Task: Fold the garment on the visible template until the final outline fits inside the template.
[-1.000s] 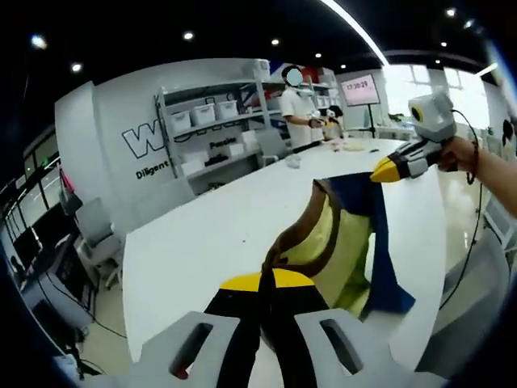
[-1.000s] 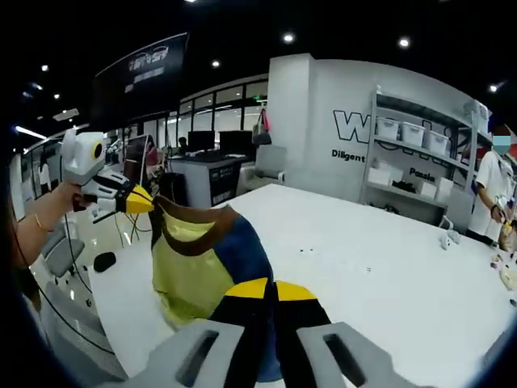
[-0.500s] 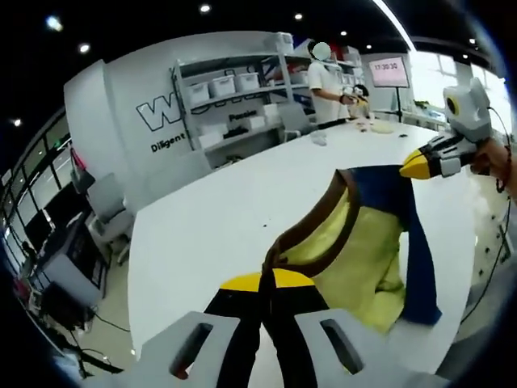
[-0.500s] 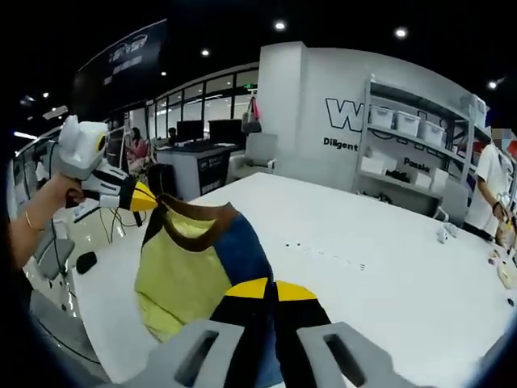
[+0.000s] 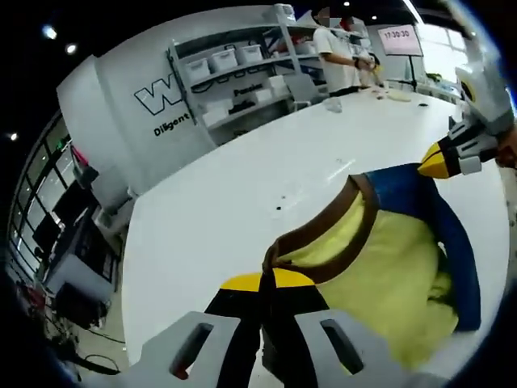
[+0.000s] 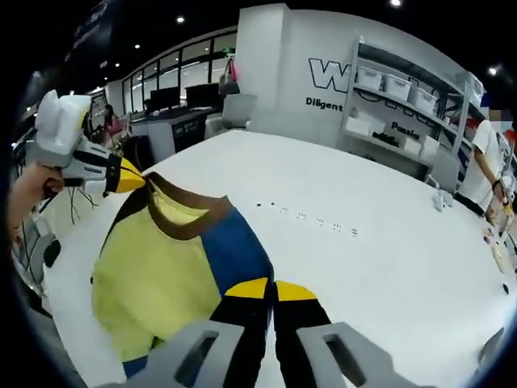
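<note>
- In the left gripper view, a grey shelving rack with white storage bins stands against the wall far beyond the fingers, up and to their left.
- The left gripper rises from the bottom of its view with its black, yellow-tipped fingers closed together on the brown collar band of the yellow, blue-sleeved garment.
- From that pinch the garment spreads away to the right of the fingers, held up over the large white table, its yellow body in the middle and a blue sleeve along the far right edge.
- Beyond the garment, at the right edge of this view, the right gripper comes in with its yellow tip against the blue shoulder.
- A person in a white top stands at the far end of the table.
- In the right gripper view, the left gripper enters from the left, held by a hand, its yellow tip on the collar of the garment.
- The garment hangs between that tip and the near fingers, with its brown neckline uppermost.
- The right gripper has its black, yellow-tipped fingers shut on the blue shoulder fabric.
- The table stretches away to the right of these fingers, with small dark marks on it just beyond the garment.
</note>
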A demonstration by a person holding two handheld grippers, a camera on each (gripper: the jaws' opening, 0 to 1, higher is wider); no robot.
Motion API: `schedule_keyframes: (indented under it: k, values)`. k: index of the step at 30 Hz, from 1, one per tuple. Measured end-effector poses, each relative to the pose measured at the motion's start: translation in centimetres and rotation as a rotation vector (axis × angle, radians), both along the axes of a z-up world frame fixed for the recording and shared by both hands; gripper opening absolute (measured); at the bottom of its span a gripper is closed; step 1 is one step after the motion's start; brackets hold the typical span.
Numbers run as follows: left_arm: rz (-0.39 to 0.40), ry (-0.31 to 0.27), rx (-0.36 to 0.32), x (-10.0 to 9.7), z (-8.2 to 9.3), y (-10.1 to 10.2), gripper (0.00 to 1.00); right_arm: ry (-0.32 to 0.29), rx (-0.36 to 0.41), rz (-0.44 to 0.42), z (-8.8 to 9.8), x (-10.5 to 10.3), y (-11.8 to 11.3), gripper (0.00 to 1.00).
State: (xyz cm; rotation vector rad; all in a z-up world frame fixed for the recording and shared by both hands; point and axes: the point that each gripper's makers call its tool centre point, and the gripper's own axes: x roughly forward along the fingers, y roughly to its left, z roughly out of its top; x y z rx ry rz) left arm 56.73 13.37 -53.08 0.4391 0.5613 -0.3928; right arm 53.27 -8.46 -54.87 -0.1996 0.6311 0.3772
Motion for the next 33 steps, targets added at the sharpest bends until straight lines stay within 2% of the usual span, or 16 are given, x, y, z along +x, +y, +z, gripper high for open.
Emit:
schedule_keyframes:
  k: [3, 6, 9, 11, 13, 19, 22, 25, 27, 28, 30, 33]
  values:
    - [0.006, 0.081, 0.025, 1.8, -4.1, -0.4, 0.02, 0.064, -0.074, -0.033, -3.4, 1.4, -1.0, 0.00]
    - [0.003, 0.112, 0.051, 2.8, -6.1, -0.4, 0.02, 0.080, -0.085, -0.036, -4.7, 2.0, -1.0, 0.00]
    - [0.007, 0.157, 0.071, 3.3, -8.3, -0.5, 0.02, 0.129, -0.117, -0.038, -6.6, 2.3, -1.1, 0.00]
    - [0.006, 0.174, 0.067, 3.9, -9.3, -0.6, 0.02, 0.154, -0.130, -0.035, -7.6, 2.5, -1.0, 0.00]
    - [-0.022, 0.150, 0.081, 4.7, -9.8, -1.0, 0.02, 0.182, -0.161, -0.038, -8.7, 2.5, -1.3, 0.00]
    - [0.007, 0.188, 0.073, 5.2, -11.6, -0.8, 0.02, 0.228, -0.166, -0.050, -11.3, 2.4, -1.6, 0.00]
    - [0.018, 0.197, 0.075, 5.1, -11.9, -0.5, 0.03, 0.223, -0.165, -0.057, -11.7, 2.2, -1.7, 0.00]
    - [0.029, 0.199, 0.047, 4.9, -11.3, -0.1, 0.11, 0.205, -0.115, -0.068, -11.4, 2.1, -1.5, 0.00]
    - [0.039, 0.195, -0.014, 4.7, -10.3, -0.5, 0.21, 0.182, 0.007, -0.090, -10.4, 2.0, -0.3, 0.00]
    - [0.024, 0.190, -0.055, 4.4, -9.7, -1.0, 0.25, 0.161, 0.029, -0.111, -9.7, 2.1, -0.5, 0.02]
    - [0.017, 0.186, -0.074, 3.6, -8.8, -1.1, 0.35, 0.144, 0.044, -0.110, -8.5, 1.4, -0.2, 0.16]
    - [0.024, 0.191, -0.085, 2.8, -8.3, -0.8, 0.45, 0.133, 0.067, -0.106, -7.6, 0.8, 0.2, 0.30]
